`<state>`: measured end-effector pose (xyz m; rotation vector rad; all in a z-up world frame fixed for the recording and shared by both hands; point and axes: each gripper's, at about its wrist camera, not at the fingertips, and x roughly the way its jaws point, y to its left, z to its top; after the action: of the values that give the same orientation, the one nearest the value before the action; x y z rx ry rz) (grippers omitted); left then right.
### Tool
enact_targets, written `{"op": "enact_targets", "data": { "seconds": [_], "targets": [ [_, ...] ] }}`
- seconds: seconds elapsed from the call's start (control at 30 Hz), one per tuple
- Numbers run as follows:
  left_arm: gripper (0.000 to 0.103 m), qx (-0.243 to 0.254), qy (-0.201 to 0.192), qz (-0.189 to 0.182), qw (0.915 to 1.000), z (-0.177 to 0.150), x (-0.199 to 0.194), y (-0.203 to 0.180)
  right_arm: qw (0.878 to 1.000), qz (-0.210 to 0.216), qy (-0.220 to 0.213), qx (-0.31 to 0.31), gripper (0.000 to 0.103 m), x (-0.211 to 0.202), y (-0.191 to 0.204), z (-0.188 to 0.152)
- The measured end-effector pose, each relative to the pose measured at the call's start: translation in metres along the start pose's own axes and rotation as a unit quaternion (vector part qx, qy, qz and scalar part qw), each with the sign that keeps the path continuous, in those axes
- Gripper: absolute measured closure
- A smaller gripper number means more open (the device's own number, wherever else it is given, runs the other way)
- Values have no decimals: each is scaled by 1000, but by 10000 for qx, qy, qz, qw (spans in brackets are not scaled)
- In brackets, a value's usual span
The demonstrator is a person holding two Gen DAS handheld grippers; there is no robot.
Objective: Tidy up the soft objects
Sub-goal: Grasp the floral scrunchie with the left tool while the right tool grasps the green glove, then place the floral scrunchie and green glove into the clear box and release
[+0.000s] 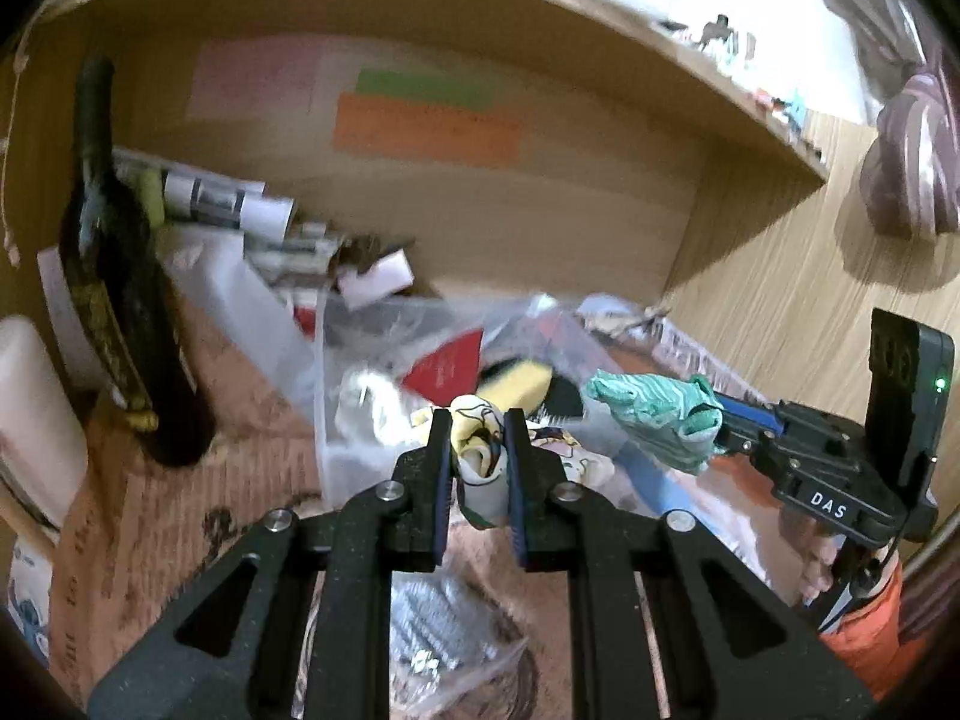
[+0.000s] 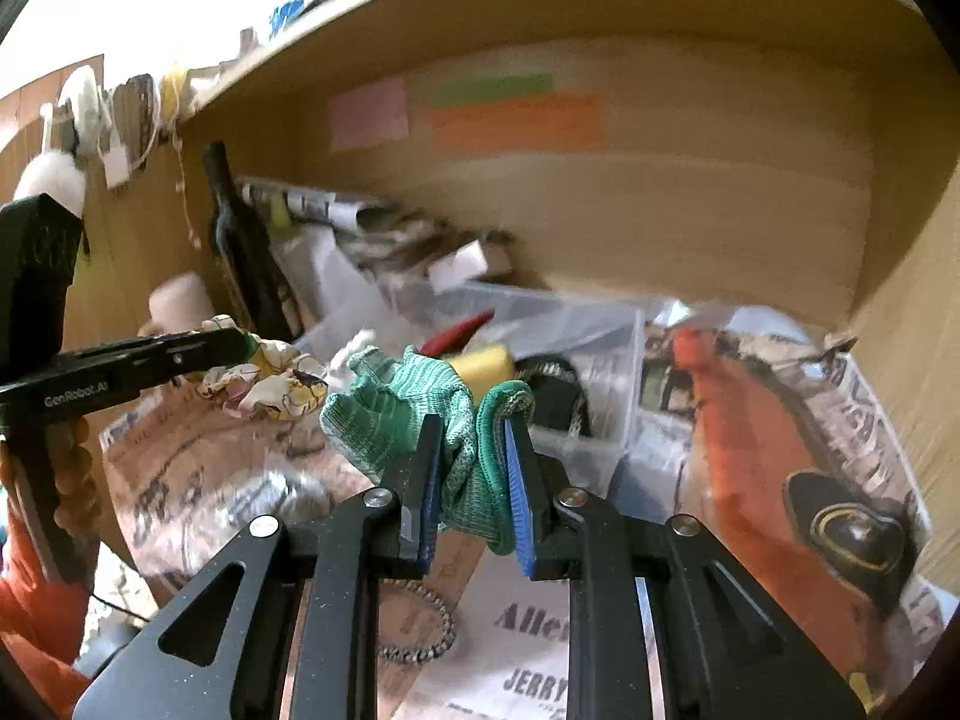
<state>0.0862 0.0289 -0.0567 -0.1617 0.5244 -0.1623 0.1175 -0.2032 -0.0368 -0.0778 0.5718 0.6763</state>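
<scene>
My left gripper (image 1: 477,420) is shut on a yellow and white patterned cloth (image 1: 480,468), held above the newspaper-covered desk. The cloth also shows in the right wrist view (image 2: 264,384), at the left gripper's tip (image 2: 240,342). My right gripper (image 2: 471,426) is shut on a green knit glove (image 2: 408,414). In the left wrist view the glove (image 1: 654,414) hangs from the right gripper (image 1: 720,420) at the right. Both are near a clear plastic box (image 2: 576,324) that holds a yellow sponge (image 2: 483,363) and a red item (image 1: 447,369).
A dark wine bottle (image 1: 120,276) stands at the left against the shelf wall. Rolled newspapers (image 1: 222,198) and a white box (image 1: 378,279) lie at the back. A clear bag (image 1: 444,624) lies below my left gripper. A beaded bracelet (image 2: 420,624) lies on newspaper. A wooden shelf (image 1: 420,6) overhangs.
</scene>
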Motion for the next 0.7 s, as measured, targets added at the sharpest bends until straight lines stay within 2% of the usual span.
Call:
{"op": "enact_targets", "data": {
  "seconds": [0.1, 0.27, 0.4, 0.7],
  "targets": [
    [88, 52, -276, 2, 9996, 14, 2, -4, 9998, -40, -197, 39, 85, -4, -4, 9],
    [87, 63, -419, -70, 9991, 32, 9, -8, 9987, -124, -470, 148, 85, -6, -13, 23],
    [87, 27, -421, -130, 9990, 44, 21, -7, 9978, -231, -580, 203, 85, -1, -19, 31],
    [87, 70, -246, 168, 9995, 53, 60, -3, 9980, -396, -417, 276, 85, 33, -30, 43]
  ]
}}
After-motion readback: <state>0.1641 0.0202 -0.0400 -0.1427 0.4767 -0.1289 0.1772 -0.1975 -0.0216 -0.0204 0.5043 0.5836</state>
